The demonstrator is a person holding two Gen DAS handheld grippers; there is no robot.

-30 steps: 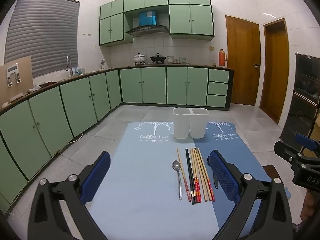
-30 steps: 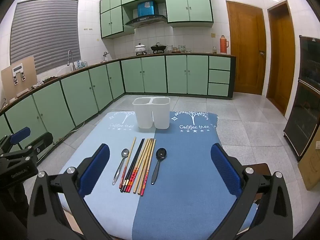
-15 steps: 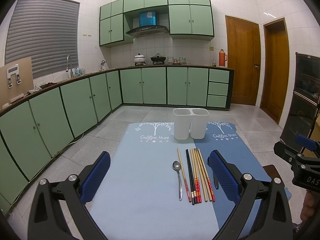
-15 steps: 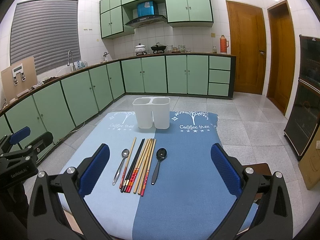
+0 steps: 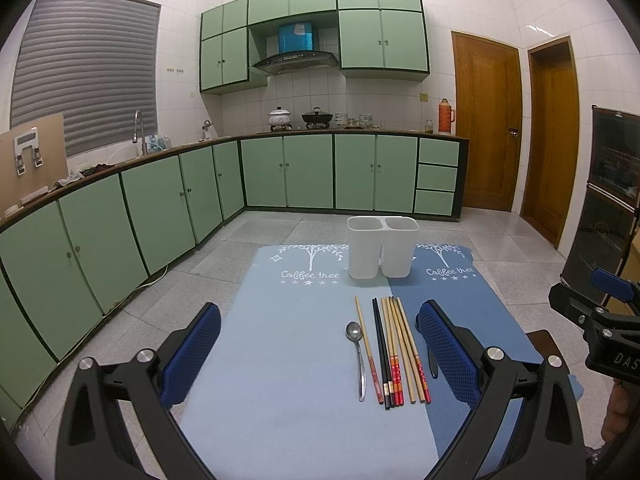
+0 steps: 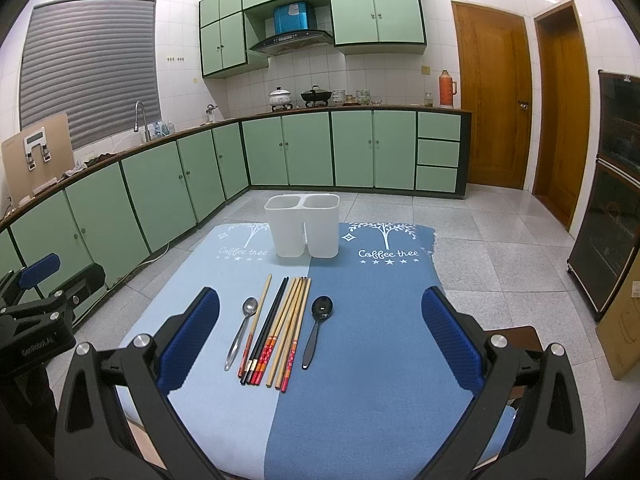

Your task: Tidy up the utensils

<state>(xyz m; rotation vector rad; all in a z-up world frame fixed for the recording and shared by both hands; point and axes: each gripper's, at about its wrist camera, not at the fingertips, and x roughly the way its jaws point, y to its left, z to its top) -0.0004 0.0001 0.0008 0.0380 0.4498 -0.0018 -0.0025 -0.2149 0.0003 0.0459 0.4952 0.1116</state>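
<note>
Both grippers (image 5: 318, 342) (image 6: 320, 330) gaped wide, empty. At twelve o'clock: white twin-cup holder (image 6: 303, 225); nearer: chopsticks (image 6: 280, 330), steel spoon (image 6: 241, 330), black spoon (image 6: 316, 326).

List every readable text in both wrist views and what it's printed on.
"Coffee tree": printed twice on the blue mat, once on each half near the white holder.
"GenRobot.AI": on the left gripper body, seen from the right wrist view.
"DAS", cut off by the frame edge: on the right gripper body, seen from the left wrist view.
Markings on the chopsticks handles: too small to read.

Green cabinets (image 5: 308, 170), wooden doors (image 5: 486, 124).
</note>
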